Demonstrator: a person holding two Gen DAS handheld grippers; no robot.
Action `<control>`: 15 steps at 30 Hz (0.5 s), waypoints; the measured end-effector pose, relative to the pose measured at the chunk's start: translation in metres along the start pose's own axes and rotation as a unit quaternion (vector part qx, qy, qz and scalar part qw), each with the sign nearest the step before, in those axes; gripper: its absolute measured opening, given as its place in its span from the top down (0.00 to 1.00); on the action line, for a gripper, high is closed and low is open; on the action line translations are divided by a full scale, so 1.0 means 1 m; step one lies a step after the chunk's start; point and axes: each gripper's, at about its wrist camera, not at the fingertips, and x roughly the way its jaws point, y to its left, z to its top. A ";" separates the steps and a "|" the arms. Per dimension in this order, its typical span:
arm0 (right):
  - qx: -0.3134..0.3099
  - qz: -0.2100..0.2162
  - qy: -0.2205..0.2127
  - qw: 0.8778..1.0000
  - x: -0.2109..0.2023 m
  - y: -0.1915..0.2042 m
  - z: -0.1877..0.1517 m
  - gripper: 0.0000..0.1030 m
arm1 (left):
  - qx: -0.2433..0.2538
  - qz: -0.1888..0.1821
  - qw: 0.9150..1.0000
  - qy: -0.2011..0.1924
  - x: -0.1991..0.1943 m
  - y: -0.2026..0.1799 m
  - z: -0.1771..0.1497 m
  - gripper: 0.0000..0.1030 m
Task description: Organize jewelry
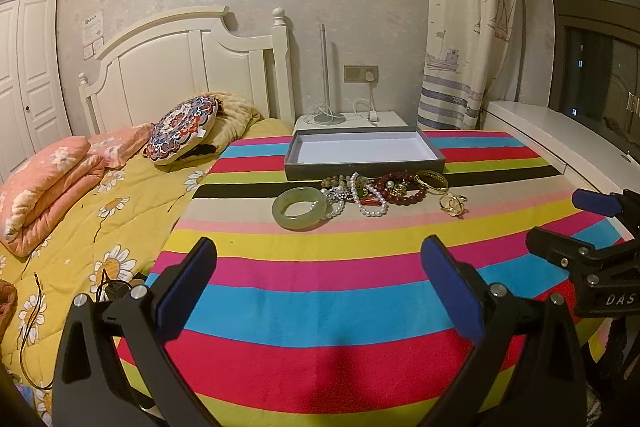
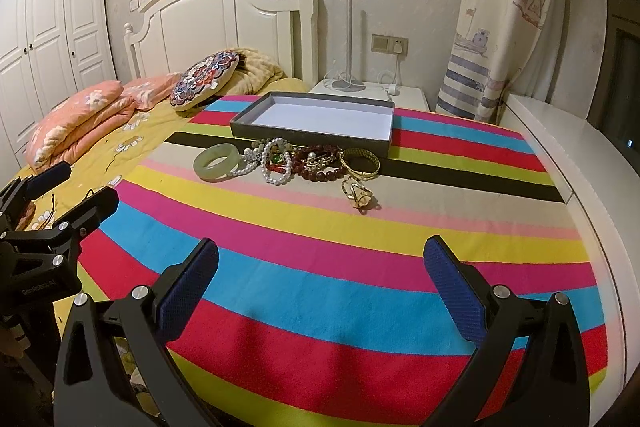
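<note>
A pile of jewelry lies on the striped cloth in front of a shallow grey box [image 1: 360, 163] [image 2: 308, 137] with a white, empty inside. The pile holds a pale green jade bangle [image 1: 299, 207] [image 2: 217, 161], white pearl strands [image 1: 370, 201] [image 2: 276, 167], dark red bead bracelets [image 1: 402, 185] [image 2: 320, 165], a gold bangle [image 1: 431, 181] [image 2: 360, 163] and a gold ring piece [image 1: 454, 205] [image 2: 358, 195]. My left gripper [image 1: 320, 259] [image 2: 66, 185] is open and empty, well short of the pile. My right gripper [image 2: 322, 261] [image 1: 560, 217] is open and empty, also short of it.
The striped cloth [image 1: 320, 307] [image 2: 360, 267] covers a table beside a bed with a yellow daisy quilt [image 1: 100, 211], pink folded bedding [image 1: 44, 183] and a patterned round cushion [image 1: 182, 127]. A white nightstand with a lamp [image 1: 352, 117] stands behind the box. A white ledge [image 2: 568, 163] runs along the right.
</note>
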 end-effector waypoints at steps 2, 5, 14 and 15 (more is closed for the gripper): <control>0.001 0.000 0.002 1.000 0.000 0.000 -0.001 0.04 | 0.001 0.002 1.000 0.001 0.002 -0.002 -0.001 0.02; 0.003 0.001 0.004 1.000 0.001 0.000 0.000 0.04 | -0.006 0.002 1.000 0.000 0.000 -0.002 -0.002 0.02; 0.013 0.005 0.007 1.000 0.003 -0.001 0.000 0.04 | -0.002 0.006 1.000 -0.004 -0.002 -0.004 -0.002 0.02; 0.021 0.010 0.010 1.000 0.003 -0.002 0.000 0.04 | 0.001 0.007 1.000 -0.003 -0.001 -0.004 -0.002 0.02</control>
